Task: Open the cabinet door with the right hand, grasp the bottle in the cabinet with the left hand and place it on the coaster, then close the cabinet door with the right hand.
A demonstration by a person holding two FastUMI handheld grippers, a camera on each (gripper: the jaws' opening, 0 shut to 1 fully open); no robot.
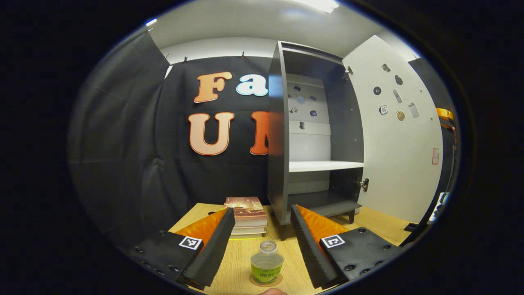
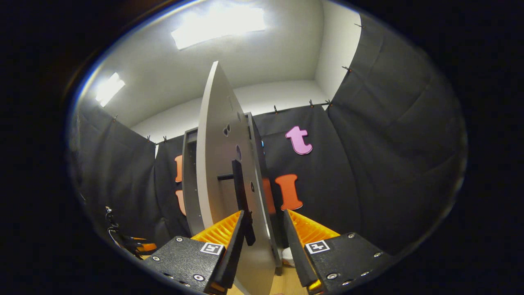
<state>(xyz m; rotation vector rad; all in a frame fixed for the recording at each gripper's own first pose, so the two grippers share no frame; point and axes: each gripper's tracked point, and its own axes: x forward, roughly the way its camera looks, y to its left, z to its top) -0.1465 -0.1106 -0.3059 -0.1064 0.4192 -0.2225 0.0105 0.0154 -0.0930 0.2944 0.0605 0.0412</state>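
Observation:
A small clear bottle with a green label and no cap stands upright on a round coaster on the wooden table. My left gripper is open, one finger on either side of the bottle and neither touching it. Behind it the dark grey cabinet stands with its white door swung wide to the right and its shelf bare. In the right gripper view, my right gripper is open around the door's edge, with the black handle beside its left finger.
A stack of books lies on the table just left of the cabinet's foot. Black cloth walls close the booth behind and on both sides. Some orange and black gear sits low at the left in the right gripper view.

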